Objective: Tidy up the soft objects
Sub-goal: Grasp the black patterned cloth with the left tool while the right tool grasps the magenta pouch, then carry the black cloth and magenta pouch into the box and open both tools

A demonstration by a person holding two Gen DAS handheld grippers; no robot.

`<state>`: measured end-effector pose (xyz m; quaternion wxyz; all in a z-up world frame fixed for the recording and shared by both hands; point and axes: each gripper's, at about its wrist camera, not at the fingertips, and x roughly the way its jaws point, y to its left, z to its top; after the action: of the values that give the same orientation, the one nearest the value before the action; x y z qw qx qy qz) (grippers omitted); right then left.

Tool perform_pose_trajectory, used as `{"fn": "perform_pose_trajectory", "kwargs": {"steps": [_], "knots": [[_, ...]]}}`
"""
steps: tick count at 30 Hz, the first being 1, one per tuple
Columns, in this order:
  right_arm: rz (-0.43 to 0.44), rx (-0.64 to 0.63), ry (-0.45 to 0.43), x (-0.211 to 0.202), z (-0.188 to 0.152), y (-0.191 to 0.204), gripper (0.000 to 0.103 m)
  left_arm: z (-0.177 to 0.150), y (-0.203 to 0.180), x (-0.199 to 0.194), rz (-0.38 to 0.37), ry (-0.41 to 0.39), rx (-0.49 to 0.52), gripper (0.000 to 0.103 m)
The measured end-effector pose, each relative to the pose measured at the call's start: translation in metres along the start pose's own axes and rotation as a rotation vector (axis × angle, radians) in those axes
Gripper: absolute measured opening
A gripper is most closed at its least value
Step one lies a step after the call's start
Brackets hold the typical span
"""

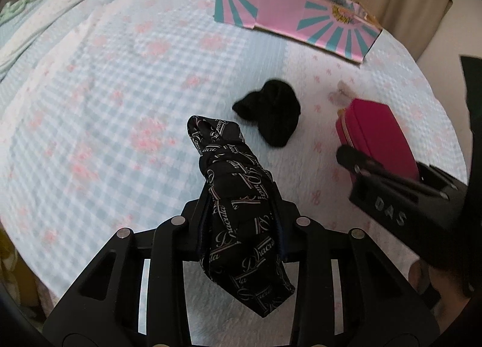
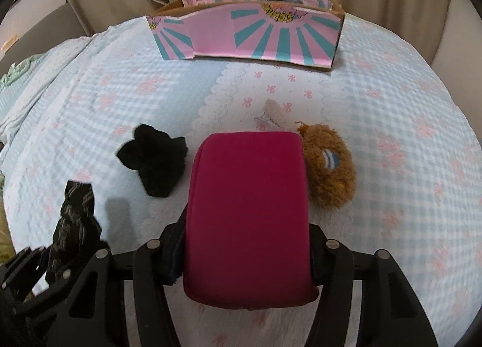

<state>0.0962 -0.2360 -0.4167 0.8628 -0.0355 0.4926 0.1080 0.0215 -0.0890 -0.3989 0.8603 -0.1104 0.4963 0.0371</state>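
Printed black cloth (image 1: 238,202) sits clamped in left gripper (image 1: 241,211) (right gripper (image 2: 247,244) squeezes magenta pouch (image 2: 248,211)).

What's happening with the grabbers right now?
Left gripper clamps printed black cloth. Right gripper clamps magenta pouch. Box ahead, path open.

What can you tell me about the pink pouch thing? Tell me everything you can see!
The pink pouch is a deep magenta, soft-looking fabric case, shaped like a rounded rectangle. In the left wrist view a thin gold-colored zipper line runs along its edge. The right gripper is shut on it, one finger on each side, so it sticks out forward over the blue checked blanket. A fuzzy brown plush toy shows just past its right edge; whether they touch is unclear.
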Motion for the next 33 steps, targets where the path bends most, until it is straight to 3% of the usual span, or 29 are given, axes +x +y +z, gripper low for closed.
{"fn": "perform_pose_trajectory", "kwargs": {"steps": [10,21,28,33], "knots": [[-0.013,0.046,-0.075,-0.084,0.034,-0.001,0.056,0.064,0.0,-0.07,-0.011,-0.091,0.037,0.03],[-0.022,0.14,-0.165,-0.175,0.102,0.0,0.056,0.172,-0.009,-0.145,-0.077,-0.191,0.113,0.03],[-0.024,0.161,-0.204,-0.196,0.158,0.006,0.056,0.241,-0.01,-0.156,-0.103,-0.216,0.139,0.03],[-0.018,0.176,-0.199,-0.186,0.198,0.009,0.056,0.289,-0.01,-0.138,-0.156,-0.188,0.164,0.03]]}}
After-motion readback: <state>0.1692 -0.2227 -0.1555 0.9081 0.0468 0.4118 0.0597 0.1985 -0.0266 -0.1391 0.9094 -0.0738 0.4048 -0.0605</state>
